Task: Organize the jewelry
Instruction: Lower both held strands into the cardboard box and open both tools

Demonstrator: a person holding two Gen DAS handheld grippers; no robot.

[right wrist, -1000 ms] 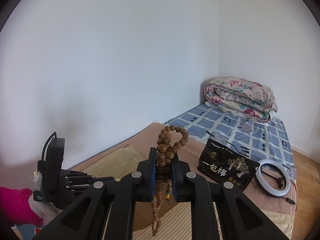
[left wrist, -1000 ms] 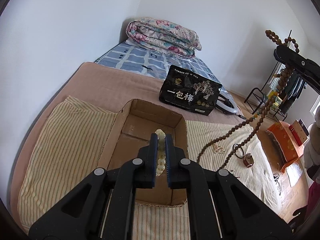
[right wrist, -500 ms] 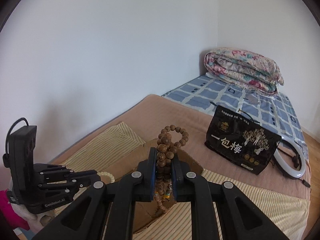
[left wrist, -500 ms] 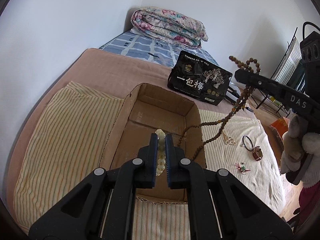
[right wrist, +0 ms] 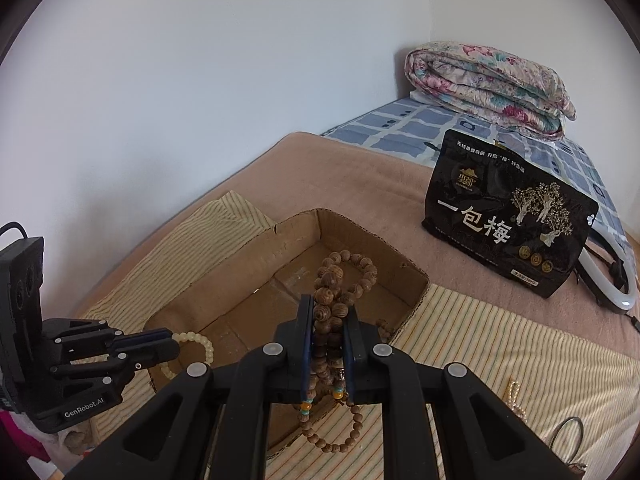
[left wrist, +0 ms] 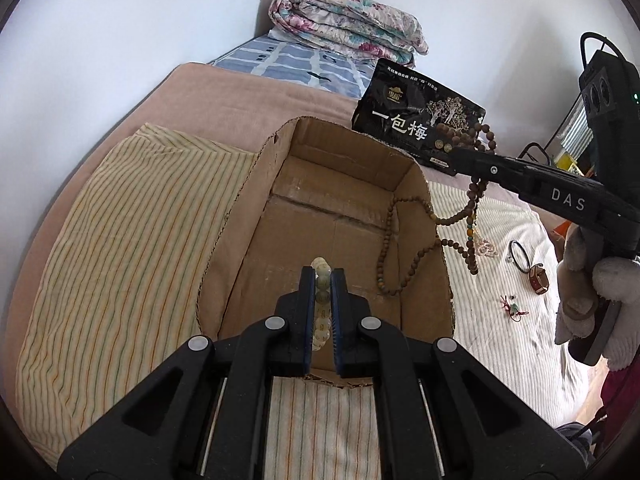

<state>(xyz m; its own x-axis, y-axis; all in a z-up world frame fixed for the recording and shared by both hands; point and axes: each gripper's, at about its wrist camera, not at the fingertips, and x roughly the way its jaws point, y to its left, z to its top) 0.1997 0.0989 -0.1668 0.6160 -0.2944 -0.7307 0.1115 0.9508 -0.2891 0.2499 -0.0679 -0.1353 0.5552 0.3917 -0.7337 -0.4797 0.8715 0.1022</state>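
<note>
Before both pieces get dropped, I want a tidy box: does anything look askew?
Yes. The wooden bead necklace held by the right gripper drapes across the cardboard box right wall, one loop inside, the rest dangling outside. The box rim is also ragged. The pale bracelet looks fine.

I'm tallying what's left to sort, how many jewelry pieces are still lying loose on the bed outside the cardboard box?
4, all right of the cardboard box: pale chain, black ring, brown strap piece, small red-and-green trinket. Others may be hidden.
</note>
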